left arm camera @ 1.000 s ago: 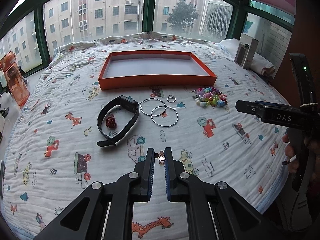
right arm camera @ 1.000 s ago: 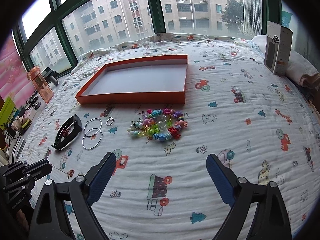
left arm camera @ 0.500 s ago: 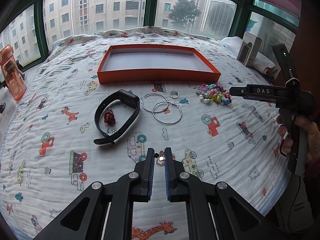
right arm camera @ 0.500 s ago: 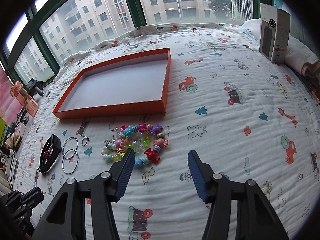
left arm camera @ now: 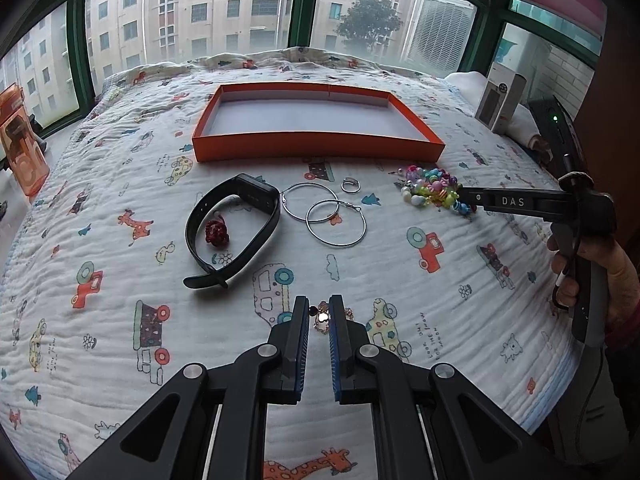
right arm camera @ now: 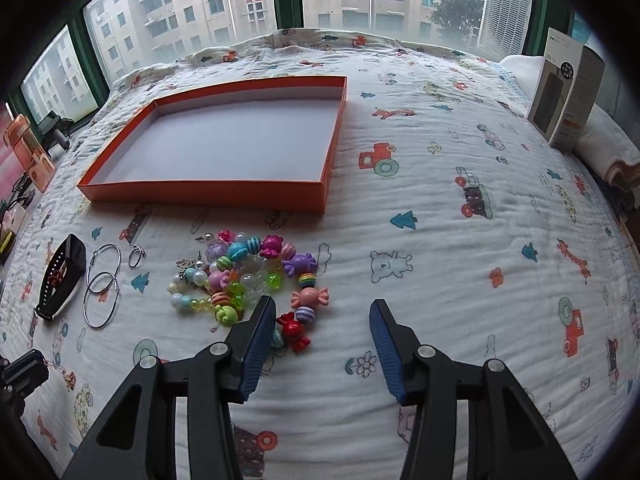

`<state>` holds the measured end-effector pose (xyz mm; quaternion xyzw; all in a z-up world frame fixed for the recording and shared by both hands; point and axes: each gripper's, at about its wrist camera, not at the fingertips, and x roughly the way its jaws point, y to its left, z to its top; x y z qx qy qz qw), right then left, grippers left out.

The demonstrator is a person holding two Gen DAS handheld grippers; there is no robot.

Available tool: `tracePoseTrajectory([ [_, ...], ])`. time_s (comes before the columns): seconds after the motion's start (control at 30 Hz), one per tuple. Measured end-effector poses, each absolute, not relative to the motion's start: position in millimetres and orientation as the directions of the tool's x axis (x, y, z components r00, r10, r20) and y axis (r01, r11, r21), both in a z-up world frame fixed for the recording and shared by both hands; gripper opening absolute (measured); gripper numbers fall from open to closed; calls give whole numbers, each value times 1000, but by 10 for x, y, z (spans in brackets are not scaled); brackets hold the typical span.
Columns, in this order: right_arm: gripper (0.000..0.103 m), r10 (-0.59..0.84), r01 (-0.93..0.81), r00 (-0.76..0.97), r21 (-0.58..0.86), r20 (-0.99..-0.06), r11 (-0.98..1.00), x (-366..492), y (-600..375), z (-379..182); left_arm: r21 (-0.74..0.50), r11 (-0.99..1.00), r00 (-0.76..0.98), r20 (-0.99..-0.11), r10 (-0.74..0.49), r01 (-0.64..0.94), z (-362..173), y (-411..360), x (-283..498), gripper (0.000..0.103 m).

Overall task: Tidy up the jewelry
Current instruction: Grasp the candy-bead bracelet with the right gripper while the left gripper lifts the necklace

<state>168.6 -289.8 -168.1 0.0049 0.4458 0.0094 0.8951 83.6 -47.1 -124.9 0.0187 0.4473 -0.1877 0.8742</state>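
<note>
An empty orange tray (left arm camera: 316,148) (right arm camera: 208,190) lies at the back of the printed quilt. My left gripper (left arm camera: 320,312) is shut on a small pink-gold charm (left arm camera: 321,317) low over the quilt. My right gripper (right arm camera: 322,312) is open, its left finger at the near edge of a pile of colourful candy beads (right arm camera: 256,276) (left arm camera: 432,192). A black wristband (left arm camera: 232,228) (right arm camera: 60,276) encircles a dark red trinket (left arm camera: 216,232). Two silver hoop earrings (left arm camera: 336,222) (right arm camera: 102,280) and a small ring (left arm camera: 350,185) (right arm camera: 137,255) lie between band and beads.
An orange bottle (left arm camera: 20,148) stands off the bed's left side. A grey carton (right arm camera: 568,88) (left arm camera: 500,100) stands on folded white towels (right arm camera: 608,152) at the right. Windows run behind the bed. The quilt's near edge drops off at the right.
My right gripper has moved forward and down to the bead pile and narrowed a little. My left gripper has stayed shut on the charm, nearly still.
</note>
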Motion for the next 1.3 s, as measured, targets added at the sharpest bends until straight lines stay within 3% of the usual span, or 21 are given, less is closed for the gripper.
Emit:
tracePoseTrajectory([
  [0.1, 54, 18, -14, 599, 13, -800, 1000, 1652, -2955, -1678, -138, 927, 527, -789, -316, 350, -1255, -483, 838, 10],
  [0.27, 39, 26, -31, 604, 9, -797, 999, 1646, -2938, -1682, -141, 923, 522, -790, -323, 357, -1261, -520, 844, 10],
  [0.5, 35, -33, -45, 597, -75, -801, 996, 1702, -2819, -1698, -145, 922, 523, -787, -328, 360, -1256, -517, 887, 10],
  [0.73, 23, -41, -40, 583, -78, -811, 996, 1743, -2797, -1690, -152, 921, 531, -779, -335, 358, -1247, -473, 940, 10],
  [1.3, 23, 37, -66, 684, -11, -728, 998, 1438, -2644, -1259, -138, 932, 615, -718, -326, 334, -846, -311, 898, 10],
])
